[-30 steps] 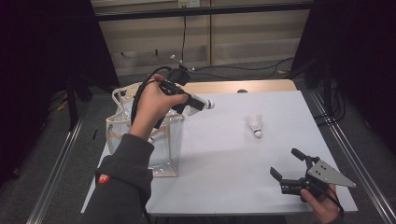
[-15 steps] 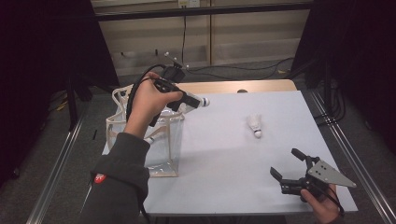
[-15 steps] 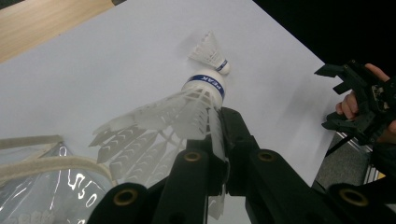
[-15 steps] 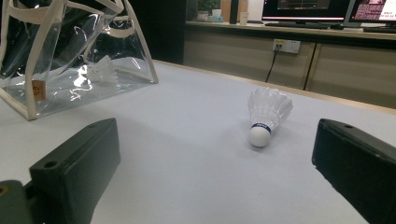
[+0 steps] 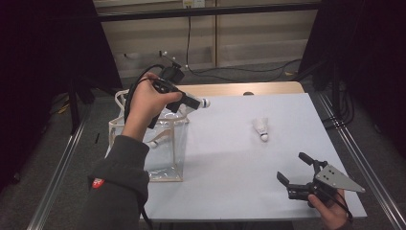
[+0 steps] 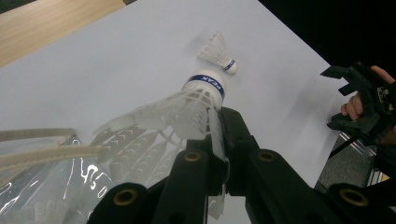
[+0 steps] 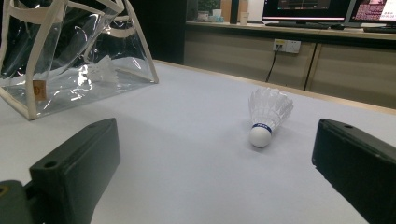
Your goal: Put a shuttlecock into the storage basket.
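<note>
- White feathers of a shuttlecock (image 6: 187, 109) are clamped between the left tongs (image 5: 194, 102), cork end pointing away from the hand; the jaws are pressed together on its skirt.
- In the high view, the held shuttlecock hangs in the air just above the right-hand rim of a clear bag (image 5: 163, 143) with cream trim, which stands at the left edge of the desk (image 5: 230, 158).
- Inside the bag lies another shuttlecock (image 5: 155, 141).
- A loose shuttlecock (image 7: 267, 114) lies on the desk, well apart from the bag, cork toward the person.
- The right tongs (image 5: 299, 173) rest low near the desk's near right corner, jaws wide apart, nothing between them.
</note>
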Motion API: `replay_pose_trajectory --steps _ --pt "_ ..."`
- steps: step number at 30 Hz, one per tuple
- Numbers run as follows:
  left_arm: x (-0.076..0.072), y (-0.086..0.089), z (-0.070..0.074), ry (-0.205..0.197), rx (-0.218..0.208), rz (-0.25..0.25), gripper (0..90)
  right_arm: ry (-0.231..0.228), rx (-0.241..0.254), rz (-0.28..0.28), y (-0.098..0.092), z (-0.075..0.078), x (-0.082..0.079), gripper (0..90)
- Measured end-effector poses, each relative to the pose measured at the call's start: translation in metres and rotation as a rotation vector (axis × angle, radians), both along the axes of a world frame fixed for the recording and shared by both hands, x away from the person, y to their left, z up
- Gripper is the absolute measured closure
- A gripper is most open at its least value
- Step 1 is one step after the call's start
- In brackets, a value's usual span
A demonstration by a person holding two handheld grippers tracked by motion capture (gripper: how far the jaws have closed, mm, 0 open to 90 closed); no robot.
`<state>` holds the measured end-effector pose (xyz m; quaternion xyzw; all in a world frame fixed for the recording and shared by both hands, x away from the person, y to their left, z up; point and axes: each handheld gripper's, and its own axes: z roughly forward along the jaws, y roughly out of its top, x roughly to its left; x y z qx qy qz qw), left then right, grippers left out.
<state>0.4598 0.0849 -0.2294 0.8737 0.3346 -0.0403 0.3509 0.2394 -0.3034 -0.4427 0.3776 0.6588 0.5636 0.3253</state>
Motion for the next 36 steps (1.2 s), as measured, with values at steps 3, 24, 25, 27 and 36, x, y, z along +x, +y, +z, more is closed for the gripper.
replay_pose_trajectory --steps 3,24,25,27,36 --pt "0.000 0.003 0.001 -0.004 -0.007 0.013 88.6 -0.001 0.001 -0.002 0.000 0.000 0.000 1.0" --pt "0.003 0.018 0.005 -0.010 0.019 0.033 88.6 0.000 0.002 -0.001 0.000 0.000 0.000 1.0" --pt "0.003 0.019 0.006 -0.009 0.020 0.036 88.6 0.000 0.001 0.000 0.000 0.000 0.000 1.0" --pt "0.003 0.020 0.006 -0.007 0.019 0.041 88.6 0.001 0.002 0.000 0.000 0.000 0.000 1.0" --pt "0.004 0.029 0.008 -0.014 0.017 0.060 88.6 0.001 0.001 -0.001 0.000 0.000 0.000 1.0"
